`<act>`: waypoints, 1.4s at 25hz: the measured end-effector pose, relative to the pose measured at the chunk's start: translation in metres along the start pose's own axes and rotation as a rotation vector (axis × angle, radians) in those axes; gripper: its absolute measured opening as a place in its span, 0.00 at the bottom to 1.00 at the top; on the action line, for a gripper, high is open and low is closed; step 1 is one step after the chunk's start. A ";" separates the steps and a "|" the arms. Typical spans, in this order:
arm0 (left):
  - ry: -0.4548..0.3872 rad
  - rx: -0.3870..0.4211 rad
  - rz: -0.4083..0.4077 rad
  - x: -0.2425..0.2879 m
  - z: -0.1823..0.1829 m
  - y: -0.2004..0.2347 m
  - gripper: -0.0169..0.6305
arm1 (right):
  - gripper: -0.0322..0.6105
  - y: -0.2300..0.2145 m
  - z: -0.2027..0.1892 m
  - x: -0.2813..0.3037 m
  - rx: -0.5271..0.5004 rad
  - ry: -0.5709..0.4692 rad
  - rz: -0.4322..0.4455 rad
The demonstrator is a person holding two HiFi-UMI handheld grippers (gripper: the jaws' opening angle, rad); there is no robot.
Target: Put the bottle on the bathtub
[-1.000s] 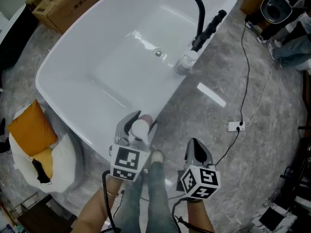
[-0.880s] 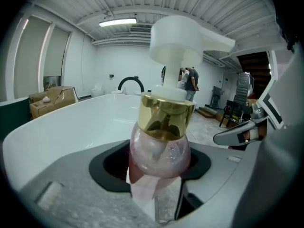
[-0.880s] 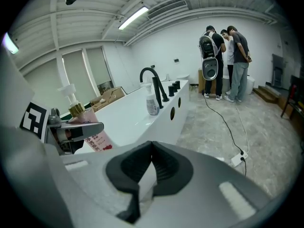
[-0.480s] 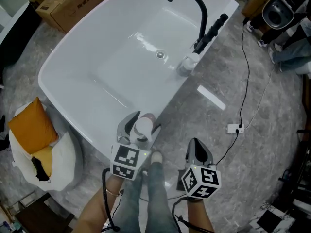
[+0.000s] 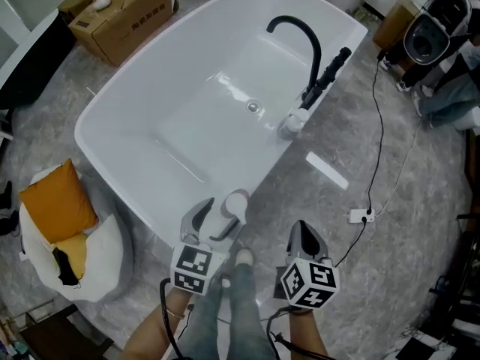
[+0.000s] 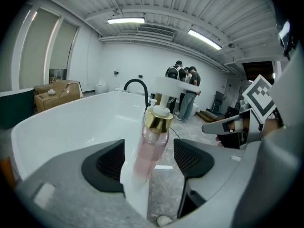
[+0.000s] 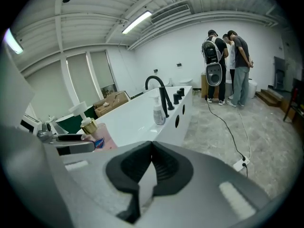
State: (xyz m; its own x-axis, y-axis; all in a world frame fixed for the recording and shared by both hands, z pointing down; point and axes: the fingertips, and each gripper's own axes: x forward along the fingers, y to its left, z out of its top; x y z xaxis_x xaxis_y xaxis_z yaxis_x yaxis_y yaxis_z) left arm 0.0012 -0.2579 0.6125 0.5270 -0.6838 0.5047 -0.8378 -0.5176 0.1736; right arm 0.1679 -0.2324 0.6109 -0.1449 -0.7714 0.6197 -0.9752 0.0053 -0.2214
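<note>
A pink bottle [image 6: 152,144] with a gold collar and white pump stands upright on the near corner of the white bathtub [image 5: 268,169]. In the head view the bottle [image 5: 235,201] sits just ahead of my left gripper [image 5: 217,216]. The left gripper [image 6: 151,161] straddles the bottle, and its jaws have just been opening. Both pads stand clear of the bottle's sides. My right gripper [image 5: 304,238] hangs to the right over the stone floor, shut with nothing in it. In the right gripper view its pads [image 7: 151,167] meet, and the bottle [image 7: 93,133] shows at far left.
A black faucet [image 5: 301,37] and hand shower [image 5: 330,67] rise from the tub's right rim, with a white pump bottle [image 5: 294,120] beside them. A cardboard box [image 5: 124,10] lies beyond the tub and an orange cushion [image 5: 56,201] to its left. A cable and power strip [image 5: 361,195] cross the floor.
The left jaws have spread off the bottle and the gripper has drawn back a little toward me, leaving the bottle standing on the rim. The right gripper stays shut.
</note>
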 end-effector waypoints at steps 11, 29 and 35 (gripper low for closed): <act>-0.159 -0.037 0.060 -0.066 0.078 0.018 0.50 | 0.05 0.031 0.064 -0.029 -0.049 -0.085 0.032; -0.407 0.039 0.288 -0.176 0.218 0.047 0.10 | 0.05 0.075 0.185 -0.114 -0.085 -0.292 0.088; -0.431 0.018 0.346 -0.206 0.239 0.061 0.04 | 0.05 0.079 0.209 -0.143 -0.130 -0.348 0.070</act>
State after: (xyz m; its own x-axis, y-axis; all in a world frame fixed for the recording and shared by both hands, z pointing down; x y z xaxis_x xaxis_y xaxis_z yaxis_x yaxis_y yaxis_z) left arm -0.1243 -0.2711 0.3173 0.2347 -0.9623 0.1373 -0.9720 -0.2310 0.0426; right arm 0.1461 -0.2546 0.3479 -0.1681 -0.9364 0.3081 -0.9813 0.1292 -0.1427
